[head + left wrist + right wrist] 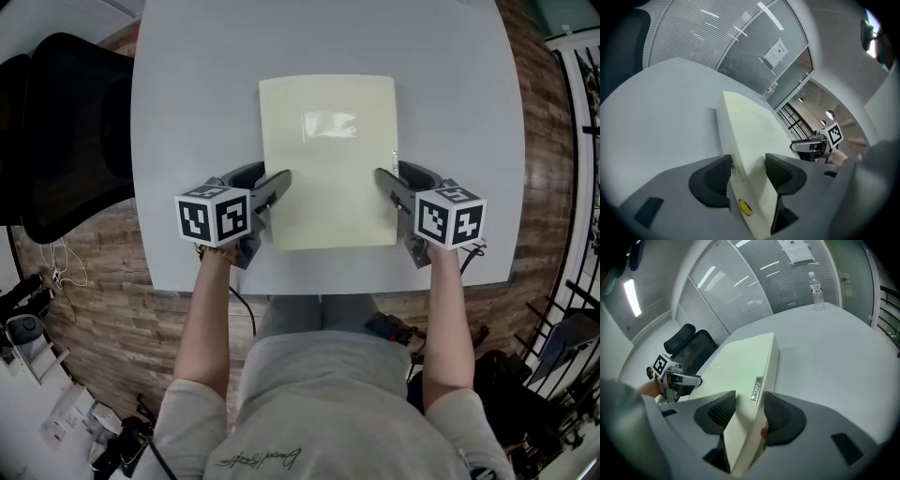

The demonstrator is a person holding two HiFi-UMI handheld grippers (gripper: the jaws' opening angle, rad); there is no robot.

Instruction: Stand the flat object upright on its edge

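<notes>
A flat cream-coloured case (328, 159) lies on the grey table (187, 94), its long sides running away from me. My left gripper (279, 180) is at the case's left edge near the front corner. In the left gripper view the jaws are closing in on that edge (750, 131), one pad on each face. My right gripper (382, 176) takes the right edge the same way. In the right gripper view its pads (780, 411) press on either side of the cream edge (745, 366), beside a small silver label.
A black office chair (56, 131) stands left of the table. A water bottle (815, 290) stands at the table's far end. The table's front edge runs just behind both grippers. Glass partitions with blinds close off the far side of the room.
</notes>
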